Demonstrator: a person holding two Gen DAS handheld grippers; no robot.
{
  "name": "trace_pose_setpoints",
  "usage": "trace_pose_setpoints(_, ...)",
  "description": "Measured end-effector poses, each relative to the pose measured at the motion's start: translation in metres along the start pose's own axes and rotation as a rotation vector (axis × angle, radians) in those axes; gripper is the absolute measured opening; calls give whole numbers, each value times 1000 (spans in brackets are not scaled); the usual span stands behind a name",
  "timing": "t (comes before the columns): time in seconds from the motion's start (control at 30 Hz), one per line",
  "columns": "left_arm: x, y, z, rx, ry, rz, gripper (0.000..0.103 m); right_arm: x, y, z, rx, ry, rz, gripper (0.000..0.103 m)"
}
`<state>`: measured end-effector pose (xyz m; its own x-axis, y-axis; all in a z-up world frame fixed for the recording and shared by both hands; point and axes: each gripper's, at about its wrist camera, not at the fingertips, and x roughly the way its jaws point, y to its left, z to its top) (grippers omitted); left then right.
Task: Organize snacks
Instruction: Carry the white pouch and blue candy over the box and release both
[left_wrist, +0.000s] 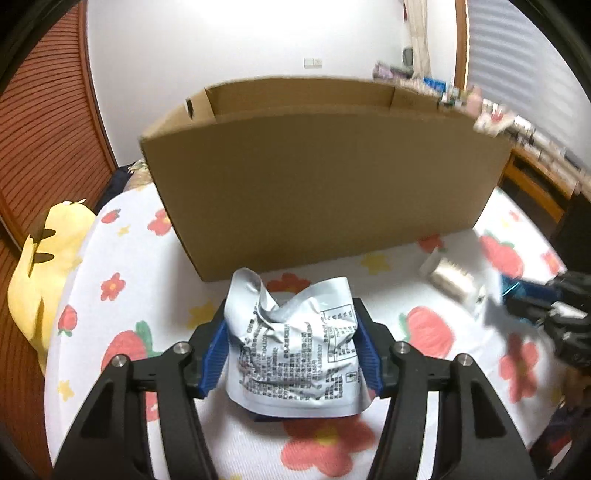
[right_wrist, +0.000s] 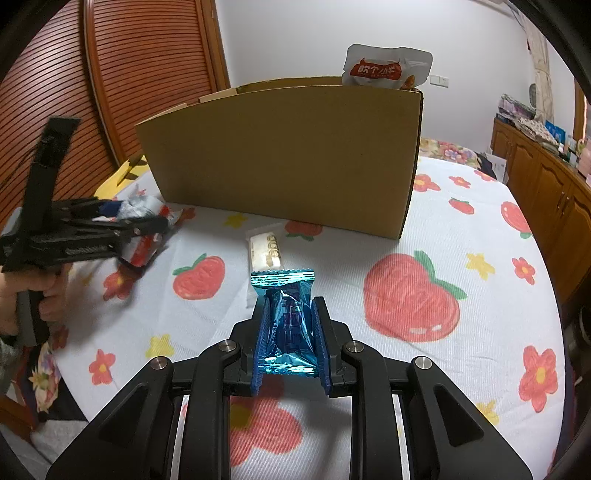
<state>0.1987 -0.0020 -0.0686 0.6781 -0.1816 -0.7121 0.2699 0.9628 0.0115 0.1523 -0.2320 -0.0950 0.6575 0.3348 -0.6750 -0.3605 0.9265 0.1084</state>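
Note:
My left gripper (left_wrist: 291, 332) is shut on a crumpled white snack packet (left_wrist: 291, 343) with black print, held above the flowered cloth in front of the open cardboard box (left_wrist: 325, 192). My right gripper (right_wrist: 290, 332) is shut on a shiny blue snack wrapper (right_wrist: 288, 321). A white snack bar (right_wrist: 266, 253) lies on the cloth just ahead of it, between the gripper and the box (right_wrist: 288, 155). It shows blurred in the left wrist view (left_wrist: 448, 280). A white and orange snack bag (right_wrist: 384, 66) sticks up out of the box at its right end. The left gripper (right_wrist: 122, 218) appears at the left.
The round table wears a white cloth (right_wrist: 461, 229) with strawberries and flowers. A yellow plush toy (left_wrist: 40, 266) sits at the table's left edge. Wooden cabinets (right_wrist: 546, 184) with clutter on top stand to the right. A slatted wooden door (right_wrist: 140, 74) is behind left.

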Motion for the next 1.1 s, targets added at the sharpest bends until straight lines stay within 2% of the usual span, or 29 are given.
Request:
trace_pose_setpoints(0.2,-18,9,6,-5,-46,-18,59,0,0,0,0,1,0,21)
trace_pose_setpoints(0.5,-39,-8,10,13,-95,-38,60,-1,1,-1,0,-7,1,21)
trace_pose_setpoints(0.7,-51,-11,20,13,-132,-55,60,-11,3,-3,-3,-61,-10,21)
trace_pose_setpoints(0.83,-57,-13,29,22,-155,-66,60,-15,2,1,8,-66,-14,21)
trace_pose_setpoints(1.1,-67,-14,59,52,-195,-75,60,-45,-4,30,15,-135,-33,21)
